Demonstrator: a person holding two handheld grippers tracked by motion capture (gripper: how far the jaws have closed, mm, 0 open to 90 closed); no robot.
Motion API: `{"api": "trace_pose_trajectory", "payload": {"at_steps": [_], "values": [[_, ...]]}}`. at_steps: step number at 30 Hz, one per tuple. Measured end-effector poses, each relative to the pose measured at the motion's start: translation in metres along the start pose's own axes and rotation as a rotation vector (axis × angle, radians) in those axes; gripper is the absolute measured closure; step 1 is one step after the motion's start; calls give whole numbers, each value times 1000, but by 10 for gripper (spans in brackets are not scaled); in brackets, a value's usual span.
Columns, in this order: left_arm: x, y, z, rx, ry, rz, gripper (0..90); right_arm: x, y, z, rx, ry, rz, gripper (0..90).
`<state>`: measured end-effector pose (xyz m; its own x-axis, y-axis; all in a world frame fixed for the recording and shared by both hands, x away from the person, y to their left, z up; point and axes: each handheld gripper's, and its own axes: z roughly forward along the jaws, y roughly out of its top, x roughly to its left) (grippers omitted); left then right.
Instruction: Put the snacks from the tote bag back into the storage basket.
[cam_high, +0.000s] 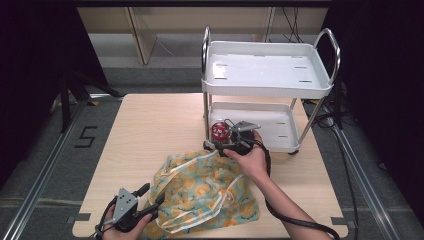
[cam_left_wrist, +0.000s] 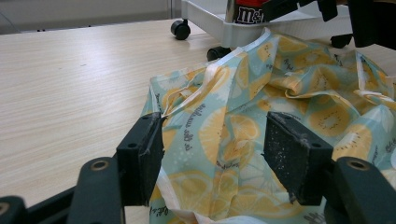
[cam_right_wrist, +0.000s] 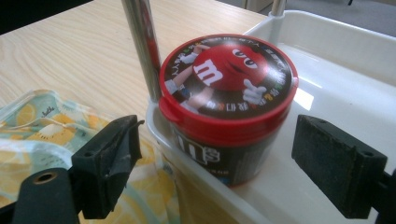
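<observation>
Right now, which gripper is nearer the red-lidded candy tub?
Right. The right gripper has its open jaws either side of the candy tub on the cart's lower tray; the left gripper is over the fruit-print bag.

A pale wooden table (cam_high: 150, 130) with a light grain carries everything; around it lies grey floor (cam_high: 40, 150) marked with a black numeral 5 (cam_high: 86, 136); metal rails (cam_high: 45, 170) run along both sides of the table; behind stand beige wooden panels (cam_high: 140, 35); black cables (cam_high: 290, 20) hang at the back.
</observation>
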<state>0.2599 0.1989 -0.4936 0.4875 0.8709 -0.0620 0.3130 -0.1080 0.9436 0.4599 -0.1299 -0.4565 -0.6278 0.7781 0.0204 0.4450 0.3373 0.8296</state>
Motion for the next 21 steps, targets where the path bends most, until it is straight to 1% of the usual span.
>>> {"api": "trace_pose_trajectory", "payload": {"at_steps": [1, 2, 3, 4, 5, 6, 7, 8, 9, 10, 11, 12, 13, 15, 16, 19, 20, 21], "values": [[0, 0, 0, 0, 0, 0, 372, 0, -1, -2, 3, -1, 0, 163], [0, 0, 0, 0, 0, 0, 373, -1, -1, -3, -7, 9, -25, 163], [0, 0, 0, 0, -1, 0, 372, -1, -2, -5, -5, 13, -16, 163], [0, 0, 0, 0, -1, 1, 373, 1, -3, -7, 1, -5, 6, 163], [0, 0, 0, 0, -1, 1, 372, 1, -3, -7, 1, -5, 6, 163], [-1, 0, 1, 1, -1, -1, 372, 2, -4, -12, -3, 23, 6, 163], [-1, 0, 1, 1, -1, -1, 372, 2, -4, -12, -3, 23, 6, 163], [-1, 0, 1, 2, -2, 2, 372, 1, -4, -13, -6, 46, -6, 163], [-1, 0, 1, 2, 0, -2, 372, 3, -6, -16, -14, 19, -5, 163], [-1, 0, 0, 1, 1, 1, 373, 3, -6, -18, -15, 15, -17, 163], [-1, 0, 0, 1, 1, 1, 373, 3, -6, -18, -15, 15, -17, 163], [-1, 0, 0, 1, 1, 2, 372, 3, -7, -20, -21, 21, -36, 166], [-1, 0, 0, 2, 1, 2, 372, 3, -7, -20, -21, 21, -36, 166], [-1, 0, 0, 2, 1, 2, 372, 8, -9, -26, -21, 40, -12, 175], [0, 0, 0, 1, 1, 2, 372, 7, -10, -28, -19, 49, -31, 180], [-1, 0, 0, 3, 3, -1, 372, 10, -12, -32, -22, 52, -26, 184], [-1, 0, 0, 5, 3, 1, 372, 11, -14, -36, -30, 59, -51, 187], [-1, 0, 0, 4, 4, -1, 372, 11, -14, -36, -30, 59, -51, 187]]}}
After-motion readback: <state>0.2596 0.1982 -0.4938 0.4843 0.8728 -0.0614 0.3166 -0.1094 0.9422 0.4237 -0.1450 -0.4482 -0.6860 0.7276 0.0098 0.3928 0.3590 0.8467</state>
